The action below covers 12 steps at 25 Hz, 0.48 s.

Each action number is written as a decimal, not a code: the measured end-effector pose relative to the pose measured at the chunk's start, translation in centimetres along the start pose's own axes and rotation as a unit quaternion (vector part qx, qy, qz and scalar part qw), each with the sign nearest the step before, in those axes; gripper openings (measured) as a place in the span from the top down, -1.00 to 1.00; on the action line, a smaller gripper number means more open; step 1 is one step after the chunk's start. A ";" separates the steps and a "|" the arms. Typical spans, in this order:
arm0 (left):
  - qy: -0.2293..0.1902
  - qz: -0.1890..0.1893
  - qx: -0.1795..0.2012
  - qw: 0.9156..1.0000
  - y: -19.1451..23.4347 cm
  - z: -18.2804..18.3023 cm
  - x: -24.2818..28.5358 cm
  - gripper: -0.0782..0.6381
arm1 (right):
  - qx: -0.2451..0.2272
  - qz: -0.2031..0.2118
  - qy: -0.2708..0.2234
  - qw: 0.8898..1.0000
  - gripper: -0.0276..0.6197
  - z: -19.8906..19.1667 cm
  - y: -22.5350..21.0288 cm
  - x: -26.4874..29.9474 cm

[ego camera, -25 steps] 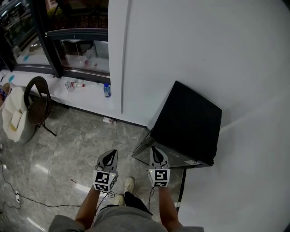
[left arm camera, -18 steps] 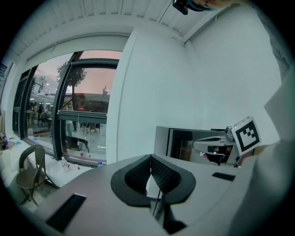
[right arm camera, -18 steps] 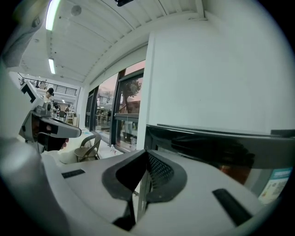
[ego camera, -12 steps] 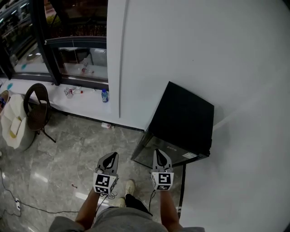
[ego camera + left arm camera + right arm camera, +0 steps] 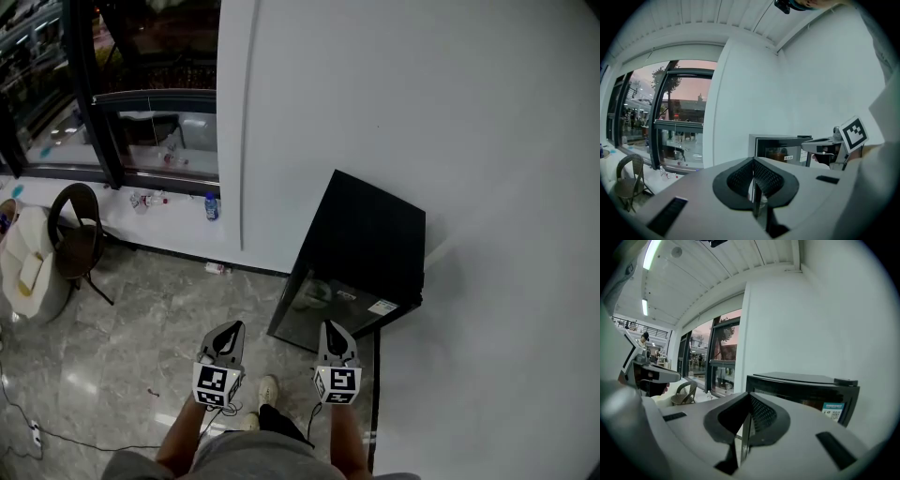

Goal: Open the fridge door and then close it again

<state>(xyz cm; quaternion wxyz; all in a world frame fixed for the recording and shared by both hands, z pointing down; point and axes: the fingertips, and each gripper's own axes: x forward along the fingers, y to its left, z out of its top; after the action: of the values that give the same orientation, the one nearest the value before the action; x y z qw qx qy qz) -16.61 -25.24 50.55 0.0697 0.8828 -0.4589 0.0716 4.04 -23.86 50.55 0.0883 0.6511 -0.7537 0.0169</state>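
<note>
Fridge (image 5: 367,246) close ahead of right gripper (image 5: 330,330)

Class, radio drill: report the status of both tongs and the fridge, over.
Left tongs shut, empty. Right tongs shut, empty. Fridge door closed, untouched. Nothing seen between tongs and door.

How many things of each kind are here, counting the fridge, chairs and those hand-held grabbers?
fridge: 1
chair: 1
grippers: 2 (left gripper, right gripper)
Total: 4
</note>
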 end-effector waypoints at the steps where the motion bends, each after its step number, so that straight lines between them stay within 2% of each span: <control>1: -0.001 -0.001 0.001 1.000 -0.4 0.1 -0.4 0.77 | 0.002 -0.002 -0.001 1.000 0.84 0.0 0.0 -0.8; 12: -0.011 -0.022 0.001 1.000 -4.5 -0.4 -5.4 0.77 | 0.018 -0.022 0.000 1.000 0.84 -0.9 1.2 -8.8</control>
<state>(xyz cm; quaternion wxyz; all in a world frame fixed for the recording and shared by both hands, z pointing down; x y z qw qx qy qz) -16.05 -18.32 49.63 0.0651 0.8934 -0.4403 0.0608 4.19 -14.89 50.18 0.0766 0.6691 -0.7387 0.0283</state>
